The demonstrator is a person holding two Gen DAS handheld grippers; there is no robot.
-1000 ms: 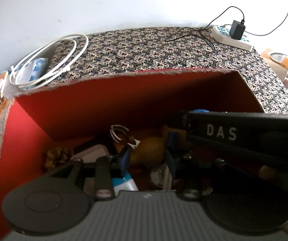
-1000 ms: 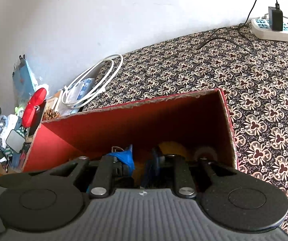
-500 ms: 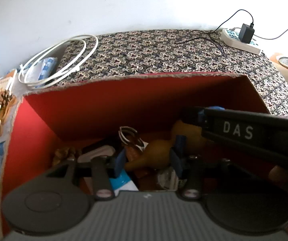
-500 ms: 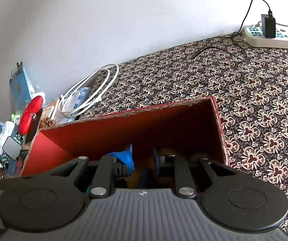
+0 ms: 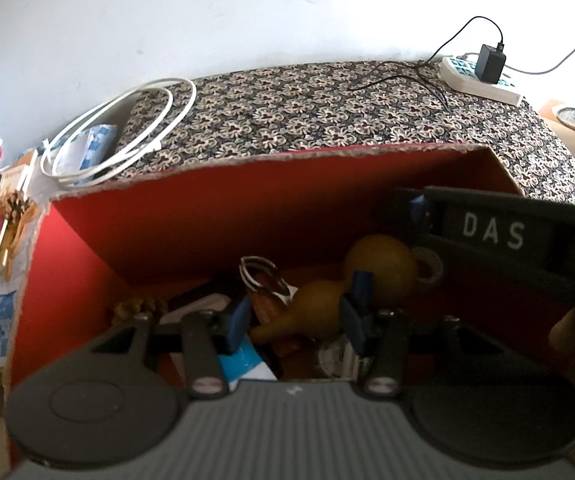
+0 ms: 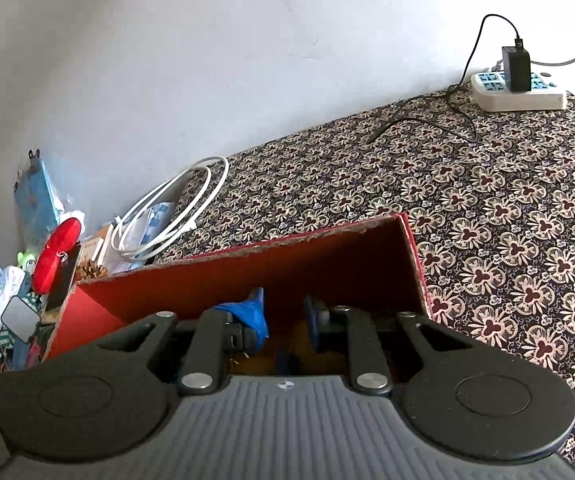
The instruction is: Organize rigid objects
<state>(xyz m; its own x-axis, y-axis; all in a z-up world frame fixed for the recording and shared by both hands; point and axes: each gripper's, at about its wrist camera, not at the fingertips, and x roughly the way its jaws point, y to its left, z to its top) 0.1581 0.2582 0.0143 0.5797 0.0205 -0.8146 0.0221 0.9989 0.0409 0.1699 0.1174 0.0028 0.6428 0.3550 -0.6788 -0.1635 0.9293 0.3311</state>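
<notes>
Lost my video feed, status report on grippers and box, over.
Left gripper open around brown gourd, not gripping. Right gripper shut, empty. Both over cluttered red cardboard box.

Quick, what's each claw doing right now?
Left claw: open around the gourd, not gripping it.
Right claw: closed, nothing seen in it.
</notes>
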